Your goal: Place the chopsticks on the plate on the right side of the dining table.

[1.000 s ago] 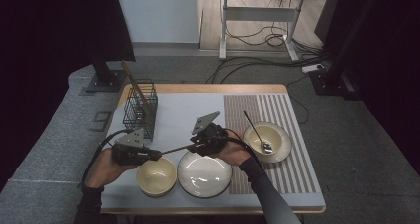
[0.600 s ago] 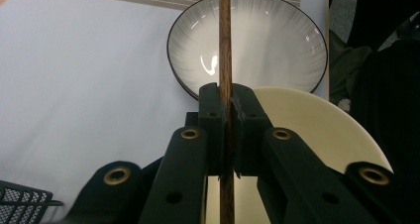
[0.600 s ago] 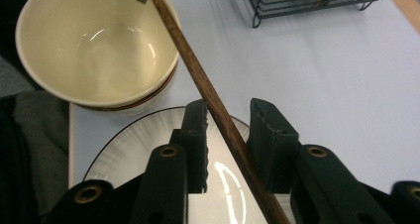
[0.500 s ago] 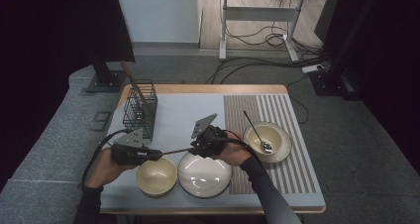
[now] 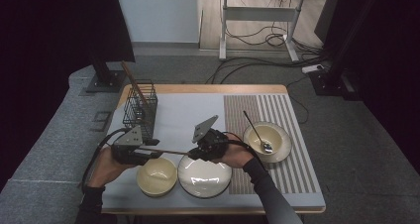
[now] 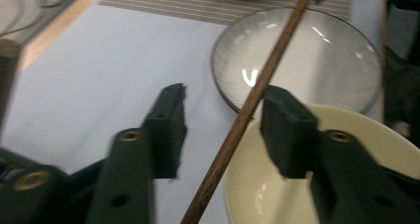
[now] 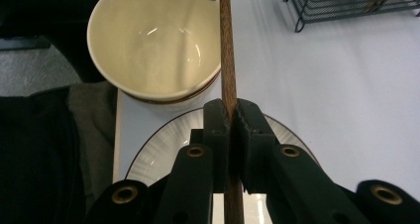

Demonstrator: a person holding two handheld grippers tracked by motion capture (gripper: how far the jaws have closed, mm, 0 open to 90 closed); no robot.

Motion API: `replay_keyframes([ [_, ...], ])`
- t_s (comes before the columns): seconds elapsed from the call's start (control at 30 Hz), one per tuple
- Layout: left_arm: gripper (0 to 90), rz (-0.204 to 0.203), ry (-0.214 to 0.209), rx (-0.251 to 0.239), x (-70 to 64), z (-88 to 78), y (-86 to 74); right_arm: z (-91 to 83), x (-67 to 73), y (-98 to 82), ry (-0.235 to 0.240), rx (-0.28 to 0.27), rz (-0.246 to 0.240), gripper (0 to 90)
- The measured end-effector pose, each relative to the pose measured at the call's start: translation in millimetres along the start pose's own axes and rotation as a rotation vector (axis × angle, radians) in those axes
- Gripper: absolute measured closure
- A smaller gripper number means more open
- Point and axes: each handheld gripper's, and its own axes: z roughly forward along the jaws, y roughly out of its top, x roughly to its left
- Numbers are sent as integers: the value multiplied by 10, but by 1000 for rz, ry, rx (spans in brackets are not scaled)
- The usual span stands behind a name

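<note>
A thin brown chopstick [image 5: 168, 151] lies level above the table between my two grippers. My right gripper [image 5: 192, 154] is shut on one end: its jaws have just been closing, and in the right gripper view both pads [image 7: 218, 116] press on the chopstick [image 7: 227, 50]. My left gripper [image 5: 151, 153] is open. Its jaws have just been opening, and in the left gripper view the chopstick [image 6: 233, 135] runs through the gap close to the right pad [image 6: 285, 130], with the left pad standing apart.
A cream bowl [image 5: 157, 177] and a grey striped plate [image 5: 205, 178] sit under the grippers near the front edge. A second bowl [image 5: 278, 140] with a spoon [image 5: 257, 132] stands on the striped mat at the right. A black wire basket [image 5: 140, 107] holding sticks stands back left.
</note>
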Motion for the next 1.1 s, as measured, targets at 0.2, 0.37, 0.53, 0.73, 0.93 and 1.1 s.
replay_keyframes([
  [0.2,288,-43,57,2,3,19,-6,-12,9,-11,-31,10,7,839],
  [0.37,178,-86,91,-1,21,16,-42,-33,-5,-48,-63,14,16,838],
  [0.53,141,-137,109,-25,44,-13,-113,-58,-11,-74,-75,17,29,838],
  [0.73,92,-212,150,-67,74,-92,-261,-92,-17,-113,-102,31,41,838],
  [0.93,18,-242,191,-62,61,-113,-351,-127,-25,-146,-130,34,64,837],
  [1.1,0,-276,224,-56,60,-122,-447,-173,-32,-202,-157,34,82,837],
])
